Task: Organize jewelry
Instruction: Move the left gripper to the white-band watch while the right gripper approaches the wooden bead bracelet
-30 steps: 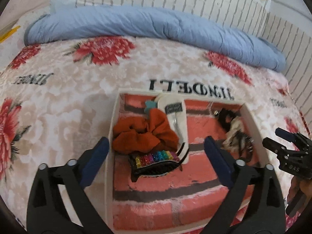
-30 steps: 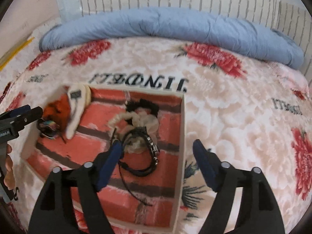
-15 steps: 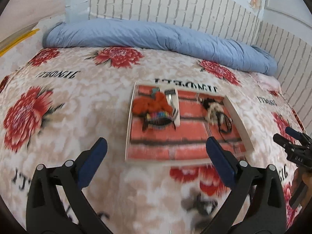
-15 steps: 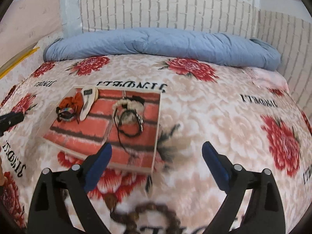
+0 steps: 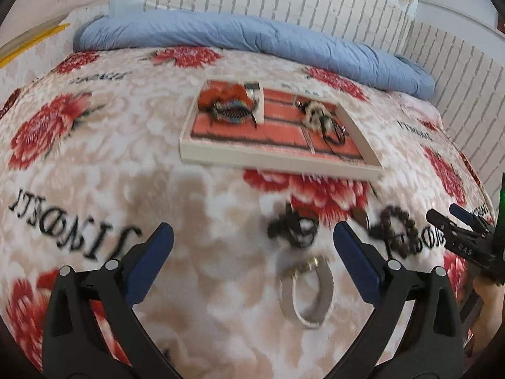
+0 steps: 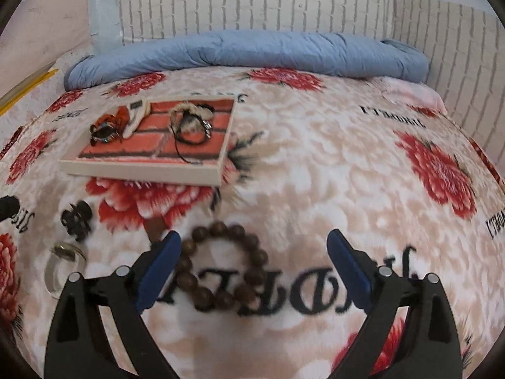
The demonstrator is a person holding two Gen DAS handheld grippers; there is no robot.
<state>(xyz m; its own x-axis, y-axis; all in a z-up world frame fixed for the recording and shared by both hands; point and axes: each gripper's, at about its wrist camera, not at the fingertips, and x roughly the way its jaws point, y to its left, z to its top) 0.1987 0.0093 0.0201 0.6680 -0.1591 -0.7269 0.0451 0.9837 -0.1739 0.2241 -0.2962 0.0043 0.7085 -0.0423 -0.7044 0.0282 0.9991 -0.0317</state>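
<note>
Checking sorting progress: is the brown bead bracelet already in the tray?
No, the bead bracelet lies on the blanket, outside the tray.

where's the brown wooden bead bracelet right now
The brown wooden bead bracelet lies on the floral blanket, outside the tray, just in front of the right gripper, with the black claw clip to its left.

- We read big black letters woven into the floral blanket (image 5: 94,170), upside down to us: "JINOELI", by our best reading, near the left jaws.
- The same word repeats on the blanket (image 6: 315,189), partly blurred.
- White letters "BAS" stand on the right gripper (image 5: 467,237).
- The small dark tag (image 6: 136,105) in the tray (image 6: 142,170) is too small to read.
</note>
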